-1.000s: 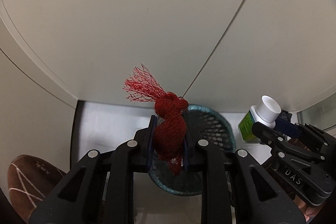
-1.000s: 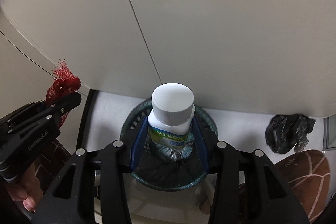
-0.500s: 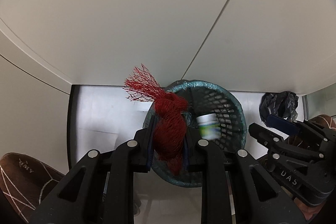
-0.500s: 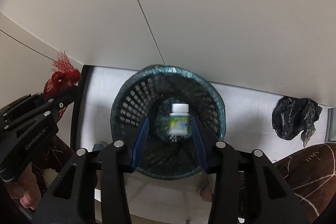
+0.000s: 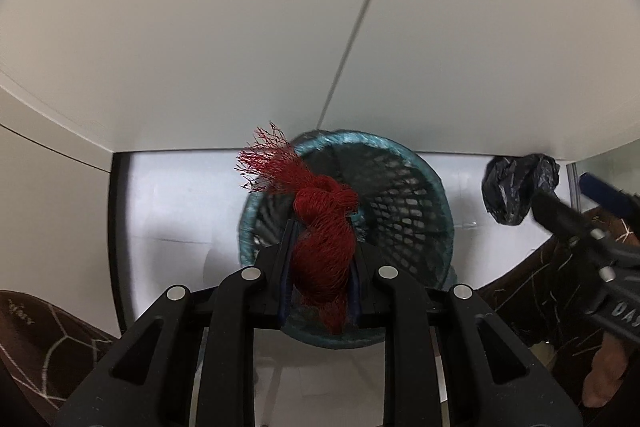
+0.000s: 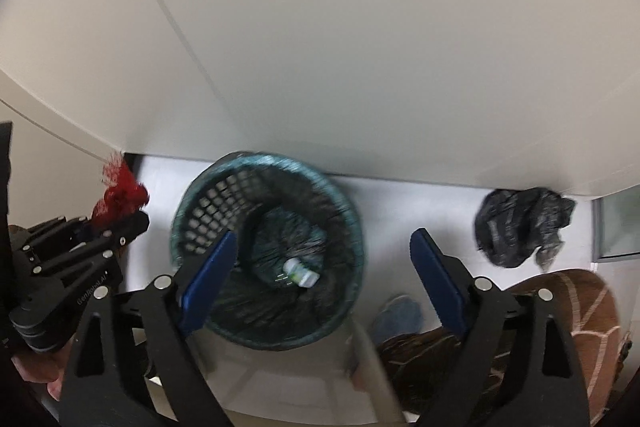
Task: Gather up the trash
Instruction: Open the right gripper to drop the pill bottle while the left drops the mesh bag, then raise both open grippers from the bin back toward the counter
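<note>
A knotted red mesh bag (image 5: 324, 231) is pinched in my left gripper (image 5: 320, 247), which hangs over the near rim of a teal wire wastebasket (image 5: 416, 187) lined with dark plastic. From the right wrist view the same bag (image 6: 120, 193) pokes out of the left gripper at the far left. My right gripper (image 6: 322, 255) is opening wide above the wastebasket (image 6: 200, 203) with nothing between its blue pads (image 6: 208, 277). A white pill bottle (image 6: 301, 271) with a green label lies on its side at the bottom of the basket.
A crumpled black plastic bag (image 6: 520, 227) lies on the pale floor right of the basket, against the white wall (image 6: 360, 27). Brown slippers (image 6: 580, 315) with pale line patterns sit bottom right and, in the left wrist view, bottom left (image 5: 40, 339). A small blue object (image 6: 398, 313) lies near the basket.
The right gripper let go of the pill bottle, which dropped into the basket, and its jaws then spread wide. The left gripper sank toward the basket, still holding the red mesh bag.
</note>
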### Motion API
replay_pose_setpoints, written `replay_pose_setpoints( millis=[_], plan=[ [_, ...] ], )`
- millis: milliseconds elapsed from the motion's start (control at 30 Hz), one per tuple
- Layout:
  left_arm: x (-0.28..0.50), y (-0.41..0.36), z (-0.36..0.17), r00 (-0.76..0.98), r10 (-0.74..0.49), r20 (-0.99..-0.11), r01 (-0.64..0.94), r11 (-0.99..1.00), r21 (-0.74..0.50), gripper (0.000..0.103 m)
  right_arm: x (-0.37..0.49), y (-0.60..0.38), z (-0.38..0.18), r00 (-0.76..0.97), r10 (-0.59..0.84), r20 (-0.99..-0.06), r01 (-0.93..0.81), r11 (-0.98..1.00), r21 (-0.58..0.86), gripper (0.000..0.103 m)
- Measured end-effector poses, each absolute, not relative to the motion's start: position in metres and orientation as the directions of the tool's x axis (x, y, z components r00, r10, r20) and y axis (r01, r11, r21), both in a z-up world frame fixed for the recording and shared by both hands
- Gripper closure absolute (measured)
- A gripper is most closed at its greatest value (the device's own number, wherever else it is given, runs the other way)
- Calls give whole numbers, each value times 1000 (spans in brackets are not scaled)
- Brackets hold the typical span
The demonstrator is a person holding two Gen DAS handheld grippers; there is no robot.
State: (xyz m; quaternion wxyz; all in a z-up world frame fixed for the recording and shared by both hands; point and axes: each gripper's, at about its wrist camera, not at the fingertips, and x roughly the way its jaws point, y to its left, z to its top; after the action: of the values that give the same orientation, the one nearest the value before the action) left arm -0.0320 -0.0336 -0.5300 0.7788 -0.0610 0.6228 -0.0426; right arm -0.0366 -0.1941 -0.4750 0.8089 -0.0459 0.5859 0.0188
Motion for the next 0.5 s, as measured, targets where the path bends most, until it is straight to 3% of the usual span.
replay_pose_setpoints(
  millis=[233,500],
  plan=[
    [-31,-51,-540,208,-163,-964,22,986,-162,78,-34,-211,-471,323,-29,-946,-55,997,-49,16],
    [-32,-56,-540,212,-169,-962,31,986,-166,67,-34,-216,-470,325,-25,-945,-48,998,-43,16]
  ],
)
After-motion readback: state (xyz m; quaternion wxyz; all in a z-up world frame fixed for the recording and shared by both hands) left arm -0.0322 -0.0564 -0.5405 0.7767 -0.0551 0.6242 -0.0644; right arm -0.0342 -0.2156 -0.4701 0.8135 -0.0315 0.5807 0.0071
